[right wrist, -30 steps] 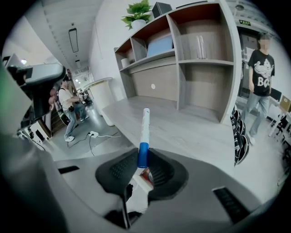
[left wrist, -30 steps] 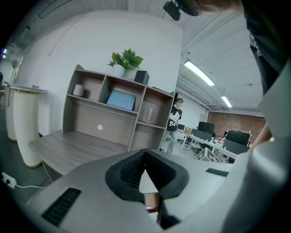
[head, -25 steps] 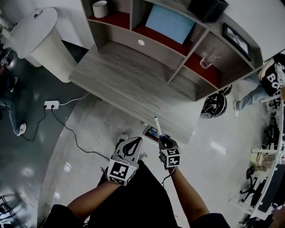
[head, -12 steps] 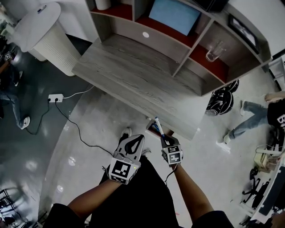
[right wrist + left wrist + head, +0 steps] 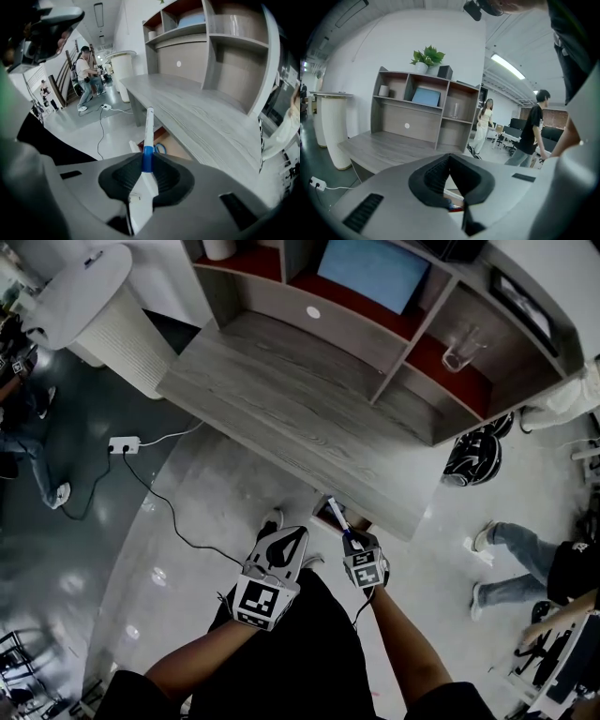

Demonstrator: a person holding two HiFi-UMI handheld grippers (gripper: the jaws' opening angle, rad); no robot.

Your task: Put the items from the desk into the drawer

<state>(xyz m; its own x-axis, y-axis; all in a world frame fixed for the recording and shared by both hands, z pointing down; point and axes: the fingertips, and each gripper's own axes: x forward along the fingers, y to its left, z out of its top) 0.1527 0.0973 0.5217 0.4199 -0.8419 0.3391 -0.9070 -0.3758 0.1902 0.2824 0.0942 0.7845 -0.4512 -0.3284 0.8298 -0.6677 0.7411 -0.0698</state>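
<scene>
- Left hand-held gripper [image 5: 284, 542]: jaws pressed together, nothing between them, low beside the right one.
- Right hand-held gripper [image 5: 349, 538]: clenched on pen [image 5: 148, 136], white with blue band, tip pointing forward and up.
- Over the last second we see little change. Pen keeps same tilt, grip unchanged, right gripper edged slightly toward drawer [image 5: 171, 144].
- Drawer open under table's [image 5: 281, 399] near edge. Something blue already inside; we cannot identify it.
- Table top bare, so we judge pen the last item. Still to do: lower it into drawer, release.
- Glass [image 5: 459, 348] on shelf beyond.
</scene>
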